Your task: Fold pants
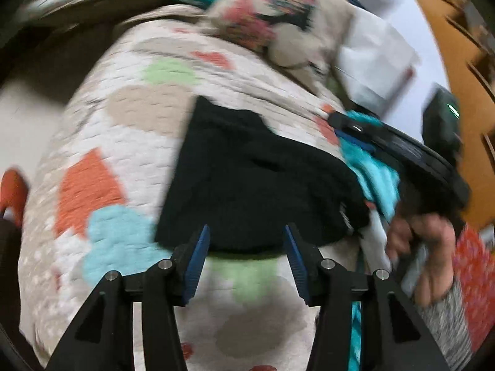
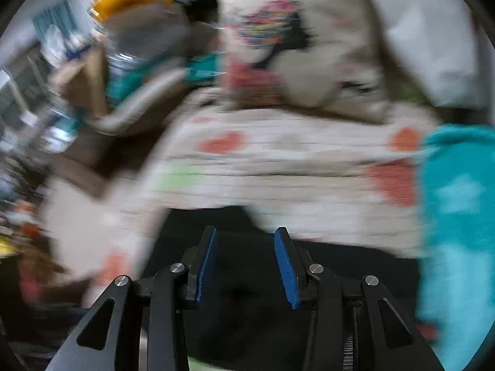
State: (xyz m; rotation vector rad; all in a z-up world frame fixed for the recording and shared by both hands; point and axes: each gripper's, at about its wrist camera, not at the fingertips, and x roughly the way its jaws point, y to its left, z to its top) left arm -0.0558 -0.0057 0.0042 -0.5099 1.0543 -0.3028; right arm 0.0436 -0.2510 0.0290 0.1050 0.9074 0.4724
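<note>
Both claws, left (image 1: pixel 247 241) and right (image 2: pixel 245 244), gape empty above the folded black pants (image 1: pixel 256 179), laid flat on the bed (image 1: pixel 130 130).

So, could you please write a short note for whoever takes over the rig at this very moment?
Left tool: open, nothing between its fingers, just in front of the near edge of the black pants.
Right tool: open and empty, above dark cloth that is probably the same pants; that view is badly blurred. The person's right hand is holding it.
Pants: lying as a compact dark bundle on the patterned quilt, beside a turquoise cloth.
Done: the pants look folded at least once and let go.
Left: check whether another fold is needed, then square the edges.
</note>
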